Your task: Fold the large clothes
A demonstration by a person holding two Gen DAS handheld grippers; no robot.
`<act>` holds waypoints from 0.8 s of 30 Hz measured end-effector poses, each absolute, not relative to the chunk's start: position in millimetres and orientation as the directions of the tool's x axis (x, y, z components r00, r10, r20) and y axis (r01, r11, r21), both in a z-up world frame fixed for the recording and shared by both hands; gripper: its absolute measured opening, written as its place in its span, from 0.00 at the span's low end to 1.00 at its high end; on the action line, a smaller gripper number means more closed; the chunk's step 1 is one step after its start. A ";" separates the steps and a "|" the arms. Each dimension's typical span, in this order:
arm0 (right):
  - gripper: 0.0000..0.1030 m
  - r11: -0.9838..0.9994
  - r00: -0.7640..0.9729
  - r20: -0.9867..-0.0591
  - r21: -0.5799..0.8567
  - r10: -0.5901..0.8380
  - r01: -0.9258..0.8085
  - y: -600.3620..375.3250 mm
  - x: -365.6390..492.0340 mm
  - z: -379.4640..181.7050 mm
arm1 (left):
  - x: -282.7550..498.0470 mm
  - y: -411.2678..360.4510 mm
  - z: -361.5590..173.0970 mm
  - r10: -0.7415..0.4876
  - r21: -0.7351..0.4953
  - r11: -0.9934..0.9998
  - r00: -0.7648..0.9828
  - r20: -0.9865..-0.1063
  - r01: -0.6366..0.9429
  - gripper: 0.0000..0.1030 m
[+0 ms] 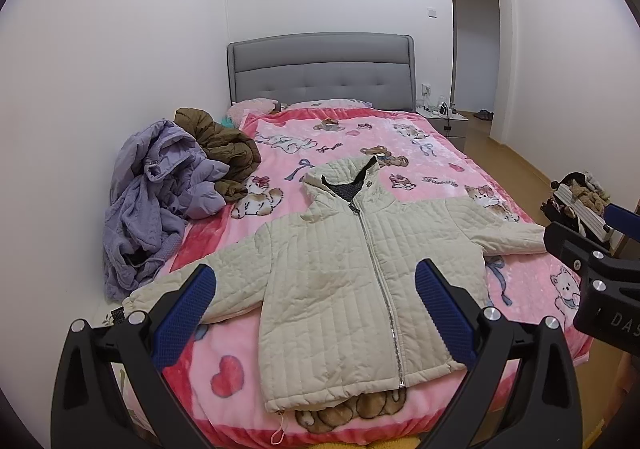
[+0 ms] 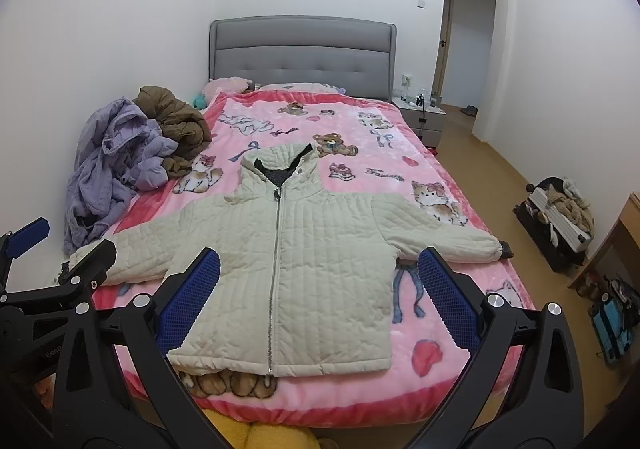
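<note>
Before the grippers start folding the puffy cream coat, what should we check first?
1. Cream quilted hooded jacket lies flat, front up, on the pink teddy-bear blanket: ok.
2. Zip closed up to the collar: ok.
3. Both sleeves spread out to the sides: ok.
4. Left gripper open, nothing in it: ok.
5. Right gripper open, nothing in it: ok.
6. Pile of lilac and brown coats sits clear of the jacket: ok.

Both wrist cameras look down along the bed [image 1: 472, 169] from its foot edge toward the headboard [image 2: 302, 57], sharing nearly the whole bed.
</note>
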State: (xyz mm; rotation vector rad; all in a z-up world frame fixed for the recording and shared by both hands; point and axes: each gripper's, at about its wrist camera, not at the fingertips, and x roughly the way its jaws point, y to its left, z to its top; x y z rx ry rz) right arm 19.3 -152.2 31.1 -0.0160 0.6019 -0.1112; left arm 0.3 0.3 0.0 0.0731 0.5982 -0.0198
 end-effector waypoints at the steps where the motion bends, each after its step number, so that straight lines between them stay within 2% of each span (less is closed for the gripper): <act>1: 0.92 0.994 0.818 -0.565 -0.050 -0.113 0.102 -151.6 19.4 31.2 | 0.3 0.4 0.1 0.004 0.063 0.997 0.826 -0.563 0.039 0.95; 24: 0.92 0.993 0.814 -0.569 -0.057 -0.118 0.104 -150.1 18.1 34.5 | 2.3 8.2 8.7 0.007 0.065 0.997 0.829 -0.560 0.035 0.95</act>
